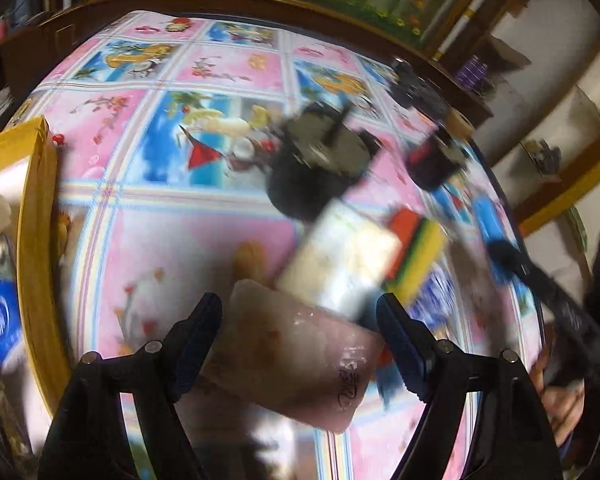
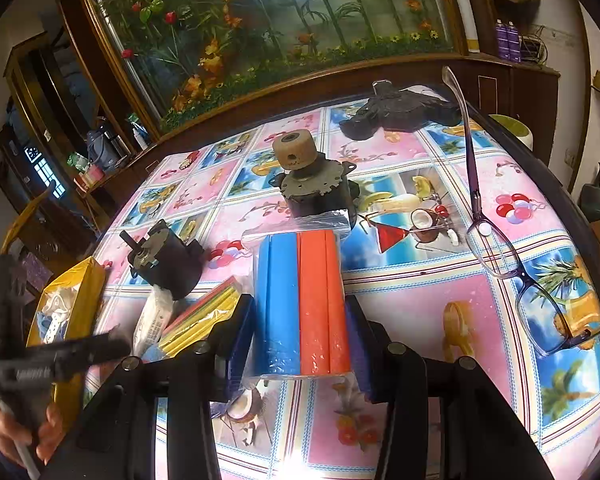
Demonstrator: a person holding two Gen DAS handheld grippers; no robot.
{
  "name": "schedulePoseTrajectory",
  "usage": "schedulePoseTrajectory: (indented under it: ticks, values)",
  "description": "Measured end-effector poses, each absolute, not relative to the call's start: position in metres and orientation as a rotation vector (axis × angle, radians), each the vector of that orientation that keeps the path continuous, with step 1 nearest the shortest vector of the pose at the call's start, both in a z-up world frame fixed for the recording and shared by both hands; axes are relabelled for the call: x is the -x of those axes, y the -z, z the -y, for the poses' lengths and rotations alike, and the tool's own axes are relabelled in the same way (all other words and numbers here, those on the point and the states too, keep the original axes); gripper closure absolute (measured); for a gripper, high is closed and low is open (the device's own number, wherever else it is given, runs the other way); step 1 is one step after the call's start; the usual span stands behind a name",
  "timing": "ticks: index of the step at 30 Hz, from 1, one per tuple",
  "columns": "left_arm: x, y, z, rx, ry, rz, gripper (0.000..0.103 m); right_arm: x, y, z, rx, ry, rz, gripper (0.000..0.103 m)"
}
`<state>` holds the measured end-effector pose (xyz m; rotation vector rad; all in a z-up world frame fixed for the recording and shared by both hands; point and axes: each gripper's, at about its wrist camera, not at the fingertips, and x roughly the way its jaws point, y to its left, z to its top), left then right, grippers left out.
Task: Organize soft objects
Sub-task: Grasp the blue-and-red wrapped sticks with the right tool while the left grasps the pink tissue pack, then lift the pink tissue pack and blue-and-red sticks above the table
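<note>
**Sponge pack clamped, pouch loose**

Our right gripper [image 2: 300,336] is clamped on the bagged blue-and-orange sponge block [image 2: 300,304] near the table's [image 2: 420,304] near edge. Our left gripper [image 1: 300,344] stands apart around a translucent pinkish soft pouch [image 1: 300,356]. Beyond, the purple-framed eyeglasses [image 2: 496,248] risk a knock if we swing wide.

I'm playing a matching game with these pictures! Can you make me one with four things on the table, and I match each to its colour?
Things:
1. Sponge pack in the right gripper
2. Eyeglasses
3. Box at the table's left edge
4. Wheel on top of the motor

Colours:
A. Tan
B. Purple frame
C. Blue and orange
D. Yellow

Pairs: 1-C, 2-B, 3-D, 4-A
</note>
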<state>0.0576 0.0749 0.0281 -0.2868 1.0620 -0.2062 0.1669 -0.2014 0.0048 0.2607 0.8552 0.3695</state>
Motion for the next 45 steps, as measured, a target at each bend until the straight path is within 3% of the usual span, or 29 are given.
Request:
schedulePoseTrajectory:
  ticks: [7, 10, 16, 25, 28, 45]
  values:
    - [0.006, -0.029, -0.06, 0.233, 0.31, -1.088, 0.024, -0.164, -0.006, 0.2, -0.271, -0.379, -0.849, 0.056]
    - [0.023, -0.033, -0.048, 0.134, 0.322, -1.068, 0.016, -0.164, -0.006, 0.2, -0.275, -0.378, -0.851, 0.056]
    - [0.03, -0.026, -0.025, -0.057, 0.273, -1.055, 0.013, -0.164, -0.004, 0.201, -0.274, -0.375, -0.853, 0.056]
    - [0.032, -0.01, -0.021, -0.054, 0.209, -1.031, 0.013, -0.162, -0.004, 0.199, -0.269, -0.38, -0.854, 0.056]
    - [0.037, -0.01, -0.018, -0.091, 0.174, -0.989, 0.026, -0.161, -0.003, 0.197, -0.267, -0.383, -0.855, 0.056]
    - [0.051, -0.022, -0.038, 0.06, 0.166, -0.878, 0.026, -0.144, -0.01, 0.18, -0.229, -0.426, -0.82, 0.056]
